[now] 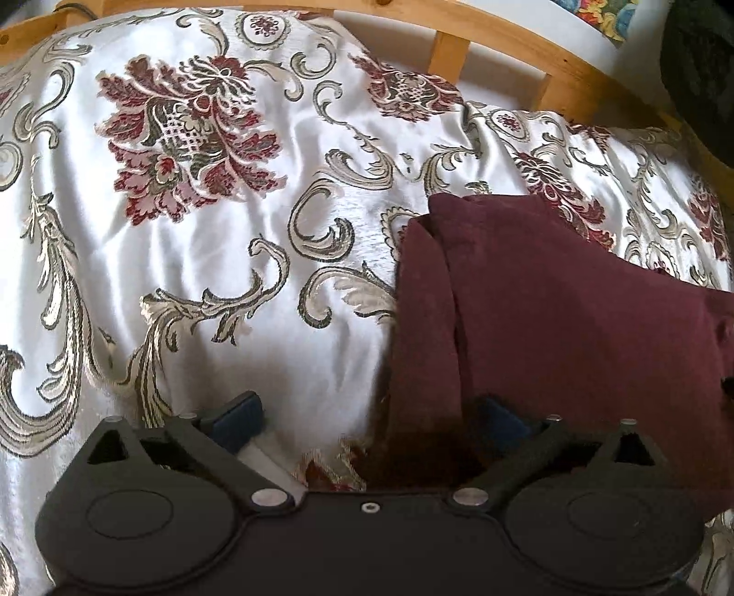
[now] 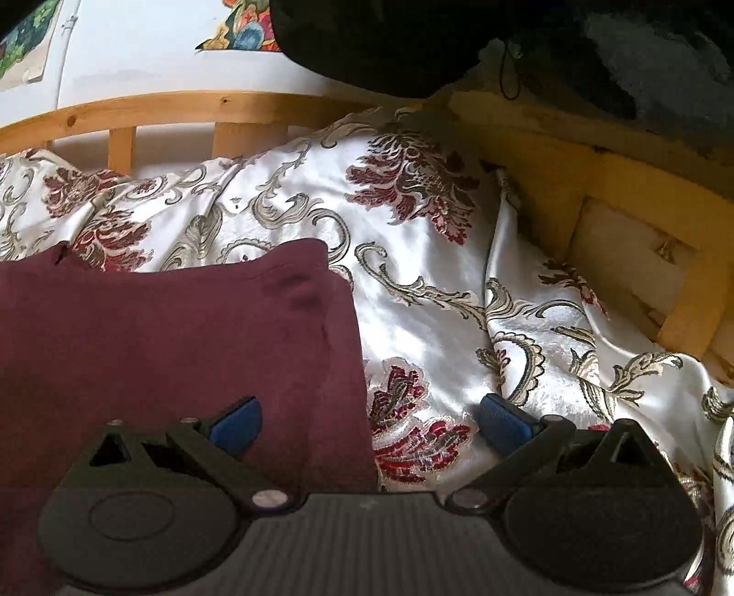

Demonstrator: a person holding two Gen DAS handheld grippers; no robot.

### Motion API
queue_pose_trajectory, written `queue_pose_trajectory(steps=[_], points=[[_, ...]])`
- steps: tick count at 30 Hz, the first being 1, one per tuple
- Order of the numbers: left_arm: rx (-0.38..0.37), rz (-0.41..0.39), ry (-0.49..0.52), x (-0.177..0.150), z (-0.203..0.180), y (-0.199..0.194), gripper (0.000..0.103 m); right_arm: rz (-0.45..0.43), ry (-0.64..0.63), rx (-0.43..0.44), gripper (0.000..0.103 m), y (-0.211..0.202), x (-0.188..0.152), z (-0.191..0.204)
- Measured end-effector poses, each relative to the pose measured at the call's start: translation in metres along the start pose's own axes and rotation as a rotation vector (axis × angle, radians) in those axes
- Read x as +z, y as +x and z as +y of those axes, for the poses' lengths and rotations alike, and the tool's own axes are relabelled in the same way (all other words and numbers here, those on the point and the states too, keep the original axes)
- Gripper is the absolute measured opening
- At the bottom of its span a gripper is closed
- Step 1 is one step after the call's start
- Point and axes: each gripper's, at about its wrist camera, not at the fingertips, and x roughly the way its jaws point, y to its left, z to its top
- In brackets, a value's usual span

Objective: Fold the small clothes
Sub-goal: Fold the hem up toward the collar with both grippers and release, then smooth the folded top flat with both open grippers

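Observation:
A dark maroon garment (image 1: 559,330) lies folded flat on a white satin bedspread with red and grey floral print (image 1: 238,256). In the left wrist view it fills the right side; my left gripper (image 1: 371,419) is open, straddling the garment's left edge, its right blue pad (image 1: 504,417) over the cloth and its left pad over the bedspread. In the right wrist view the garment (image 2: 174,330) fills the left side; my right gripper (image 2: 369,419) is open, straddling the garment's right edge, with its left blue pad (image 2: 236,424) over the cloth.
A wooden slatted bed frame (image 1: 495,41) runs along the far edge and, in the right wrist view, round the right corner (image 2: 642,220). A dark bulky object (image 2: 413,41) hangs above the frame. A white wall with colourful pictures (image 2: 137,46) stands behind.

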Motion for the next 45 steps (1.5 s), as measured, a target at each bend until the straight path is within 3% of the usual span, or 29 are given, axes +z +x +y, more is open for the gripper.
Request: queue_pose_trajectory(steps=[6,23,26,30,36,42,45], points=[[-0.007,-0.011,-0.007,-0.001,0.001,0.001,0.102,-0.013,0.042,-0.012,0.102,-0.001,0.0,-0.003],[-0.04,-0.041,-0.02,-0.01,0.008,0.002,0.102,-0.009,-0.037,-0.071,0.103,0.001,-0.002,0.01],[-0.04,-0.042,-0.018,-0.01,0.008,0.002,0.102,-0.055,-0.072,-0.133,0.103,-0.007,0.001,0.016],[-0.043,-0.045,-0.012,-0.01,0.008,0.002,0.102,-0.181,-0.102,-0.206,0.103,-0.027,0.005,0.03],[-0.042,-0.047,-0.013,-0.011,0.009,0.002,0.102,-0.237,-0.159,-0.003,0.103,-0.046,0.002,0.059],[-0.042,-0.05,-0.011,-0.012,0.008,0.002,0.102,-0.167,-0.29,0.241,0.103,-0.052,-0.01,0.101],[-0.042,-0.05,-0.011,-0.012,0.008,0.002,0.102,-0.102,-0.361,0.307,0.103,-0.052,-0.019,0.121]])
